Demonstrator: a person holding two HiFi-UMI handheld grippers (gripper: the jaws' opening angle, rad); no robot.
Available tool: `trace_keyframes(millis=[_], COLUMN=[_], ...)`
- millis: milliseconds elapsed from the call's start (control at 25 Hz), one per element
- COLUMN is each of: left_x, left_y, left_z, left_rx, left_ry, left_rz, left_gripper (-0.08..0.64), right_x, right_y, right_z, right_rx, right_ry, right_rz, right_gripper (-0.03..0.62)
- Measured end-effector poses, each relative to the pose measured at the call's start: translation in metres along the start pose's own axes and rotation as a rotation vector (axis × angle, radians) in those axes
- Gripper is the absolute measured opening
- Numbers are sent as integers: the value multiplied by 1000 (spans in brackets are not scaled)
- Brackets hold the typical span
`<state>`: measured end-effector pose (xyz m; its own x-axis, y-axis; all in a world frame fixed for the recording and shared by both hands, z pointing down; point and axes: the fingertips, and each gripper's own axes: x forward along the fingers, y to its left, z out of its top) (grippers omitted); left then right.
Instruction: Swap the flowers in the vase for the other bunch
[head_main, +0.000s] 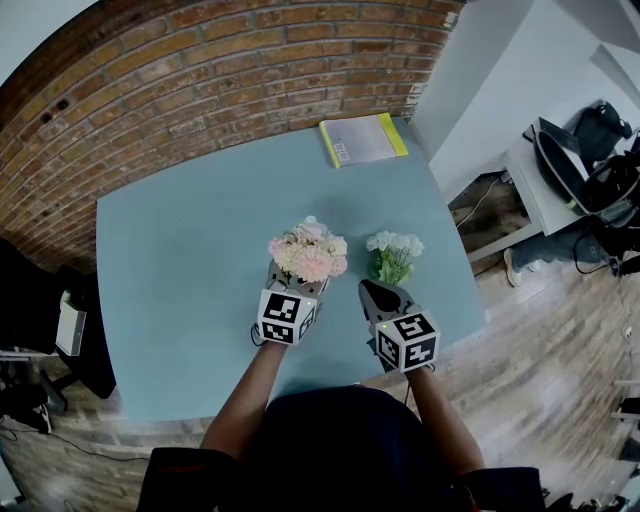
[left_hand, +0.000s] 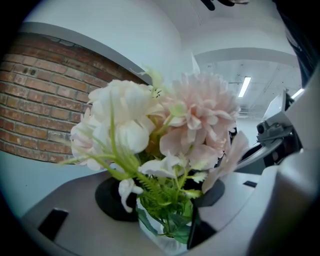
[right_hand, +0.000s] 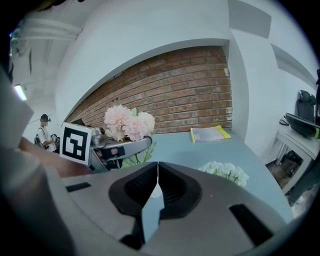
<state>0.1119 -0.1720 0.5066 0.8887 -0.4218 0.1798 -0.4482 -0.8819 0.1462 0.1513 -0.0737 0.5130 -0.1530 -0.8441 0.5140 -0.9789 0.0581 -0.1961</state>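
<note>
Because the pale pink flower bunch (head_main: 308, 250) must be swapped, my left gripper (head_main: 291, 284) stands spread around its stems, my right gripper (head_main: 378, 296) pressed together by the white flower bunch (head_main: 394, 245) right of centre.

Overhead plus close-ups; common pink flowers (head_main: 308, 252)

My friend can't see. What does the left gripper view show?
A bunch of pale pink and white flowers with green leaves fills the picture, standing between the parted fingers of the left gripper. A red brick wall shows behind on the left.
</note>
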Motion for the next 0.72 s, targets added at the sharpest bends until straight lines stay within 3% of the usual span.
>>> trace_keyframes(millis=[320, 720], left_x=[1, -1], left_y=[2, 3], left_z=[-3, -7], left_rx=[-13, -18], left_ry=[1, 14], left_rz=[6, 4], left_gripper=[409, 457], right_x=[3, 5], right_y=[2, 3], right_z=[-3, -2], right_rx=[1, -4], right_ry=[6, 11], right_rz=[8, 13], right_gripper=[15, 15])
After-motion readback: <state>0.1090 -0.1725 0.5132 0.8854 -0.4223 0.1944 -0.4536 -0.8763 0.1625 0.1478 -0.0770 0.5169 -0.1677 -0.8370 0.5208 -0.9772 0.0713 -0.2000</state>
